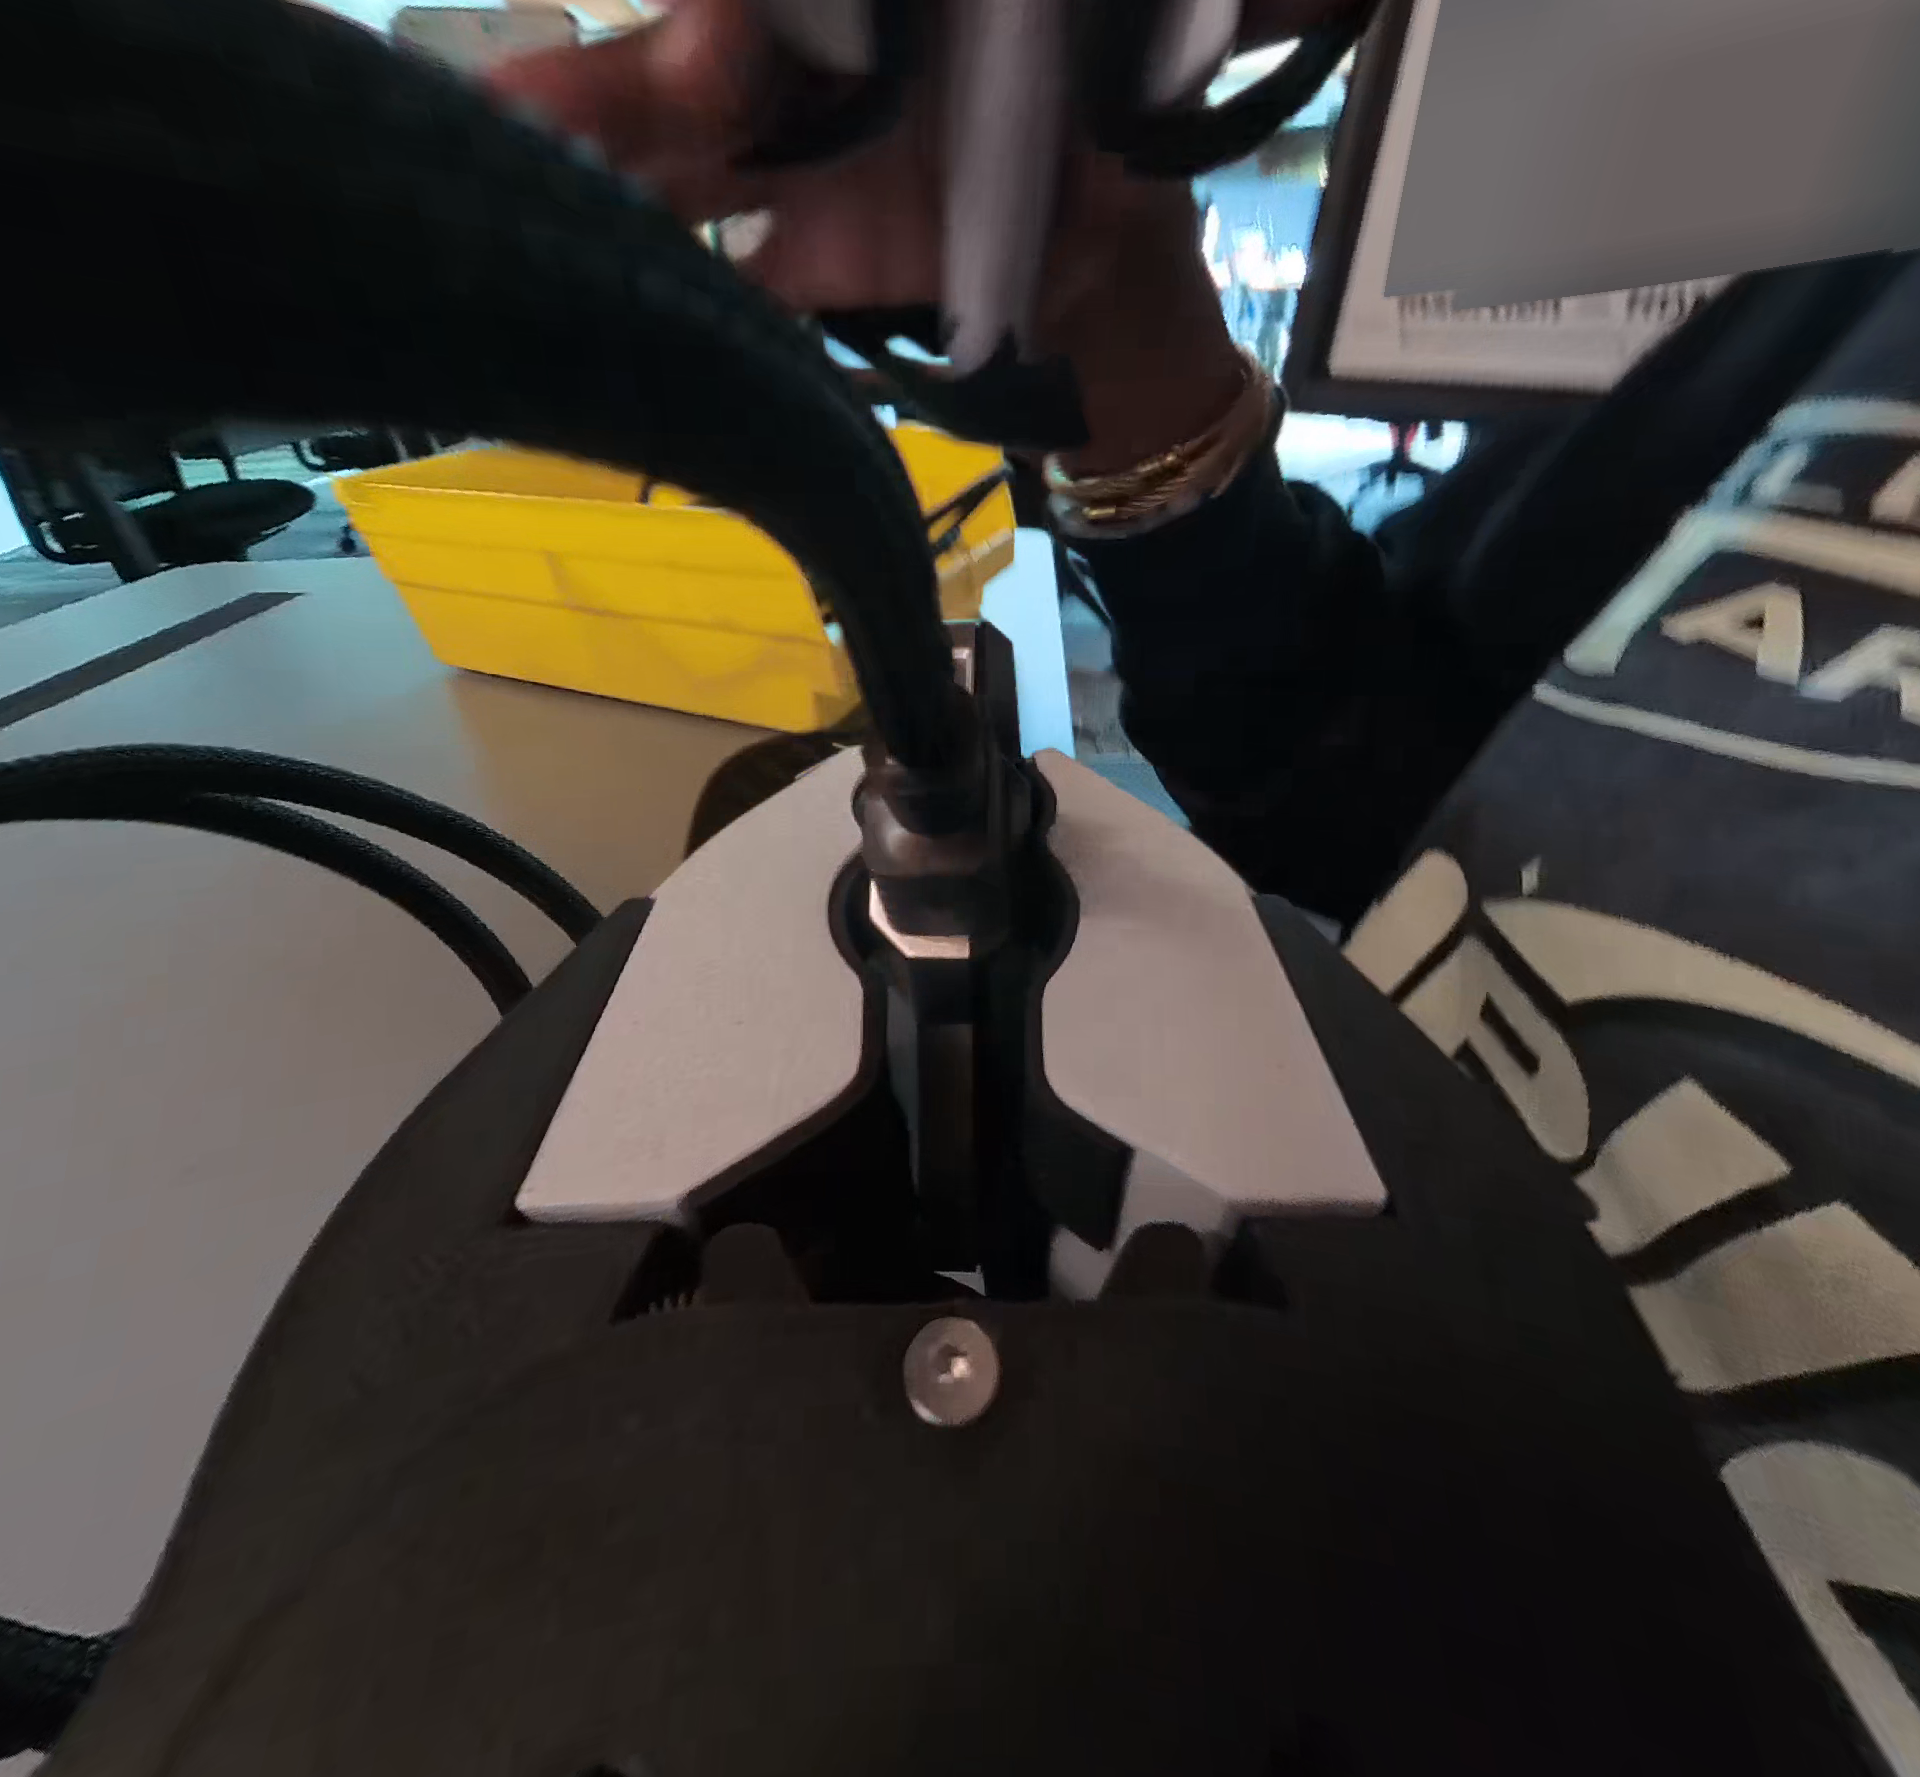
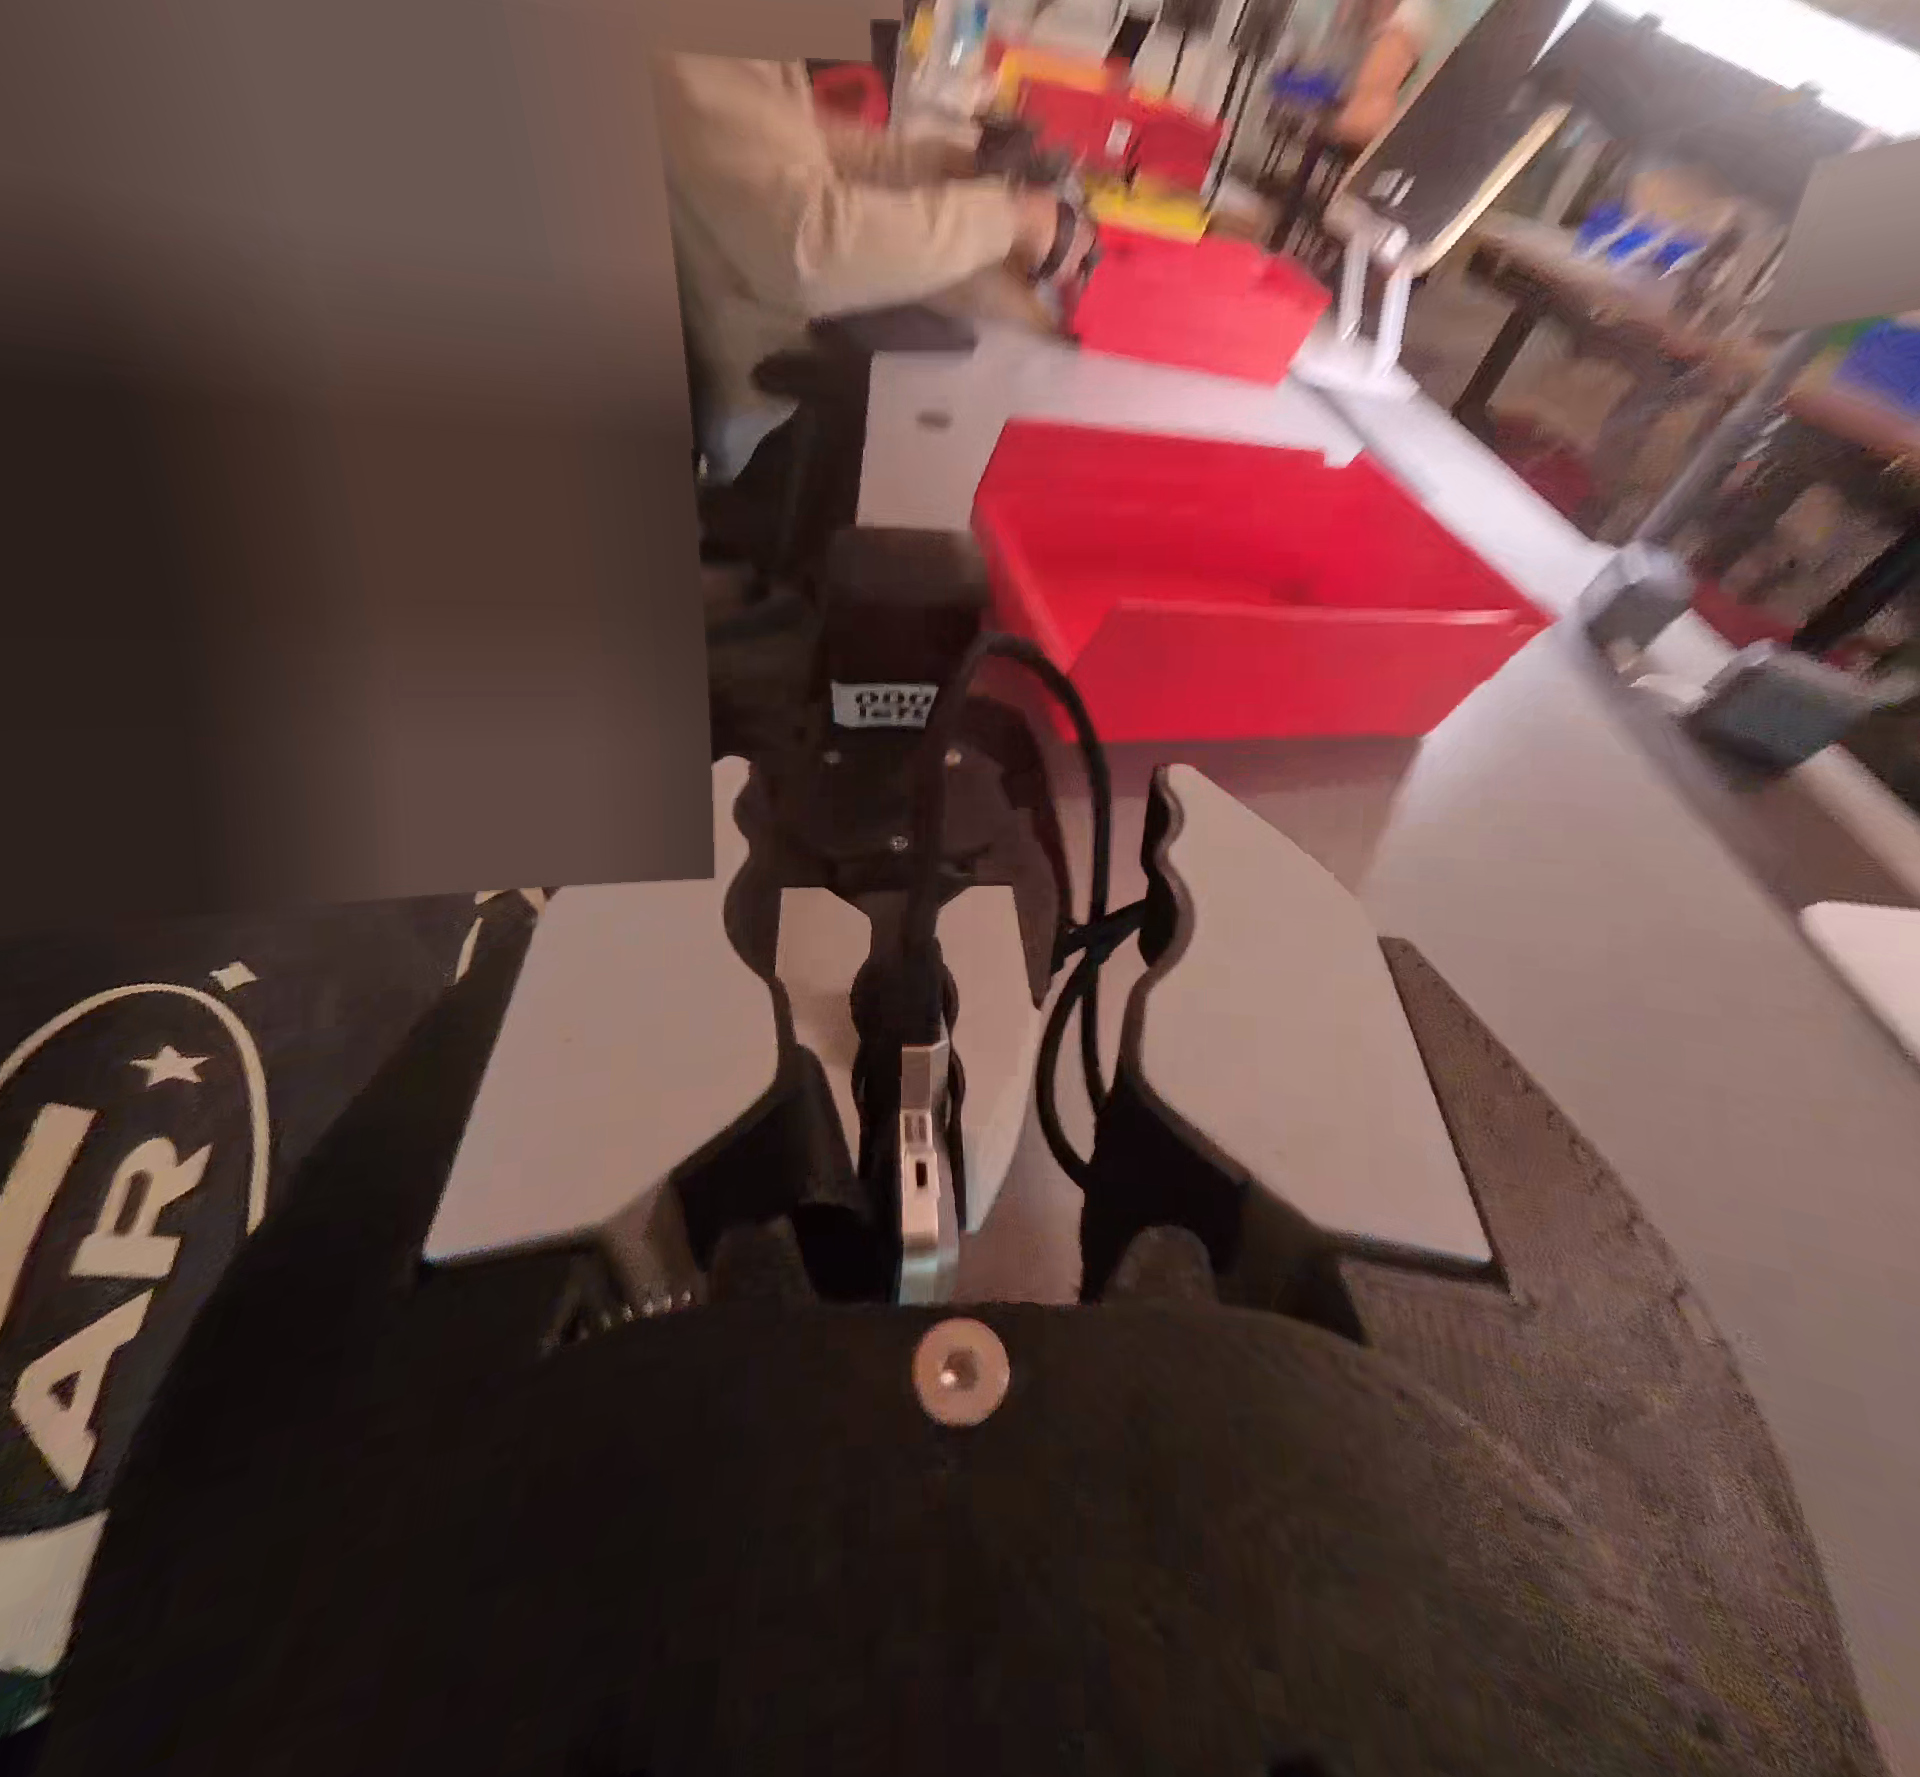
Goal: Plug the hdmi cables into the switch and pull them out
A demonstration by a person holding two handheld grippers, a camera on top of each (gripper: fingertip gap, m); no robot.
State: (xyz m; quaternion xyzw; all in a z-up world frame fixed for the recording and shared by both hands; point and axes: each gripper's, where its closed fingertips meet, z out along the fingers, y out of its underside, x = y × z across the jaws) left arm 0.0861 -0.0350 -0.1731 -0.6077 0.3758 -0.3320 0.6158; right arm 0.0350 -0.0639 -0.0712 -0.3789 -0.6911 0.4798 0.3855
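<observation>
the left gripper [image 1: 951, 886] has its jaws clamped on the plug end of a black braided hdmi cable [image 1: 582, 356], with the silver and black connector [image 1: 925, 938] pinched between the two grey fingers [image 1: 727, 1031]. from the jaws the cable rises and sweeps up and to the left, filling the upper left of the left wrist view. more of the black cable loops [image 1: 312, 823] lie on the pale counter [image 1: 208, 1104] to the left of the jaws. beyond the jaws a yellow bin [image 1: 582, 584] sits on the counter. above and ahead of the jaws the right gripper [image 1: 997, 169] shows blurred, held by a hand [image 1: 1122, 293] with gold bracelets [image 1: 1164, 470] at the wrist. in the right wrist view the right gripper [image 2: 951, 896] has its jaws apart, and between them the left gripper [image 2: 894, 771] shows farther off, facing back with the connector [image 2: 925, 1135] pointing toward the camera. a thin black cord [image 2: 1081, 896] hangs just inside the right-hand finger. a red bin [image 2: 1247, 605] stands on the counter [image 2: 1610, 948] ahead and to the right of the jaws. the switch cannot be made out in either view.
</observation>
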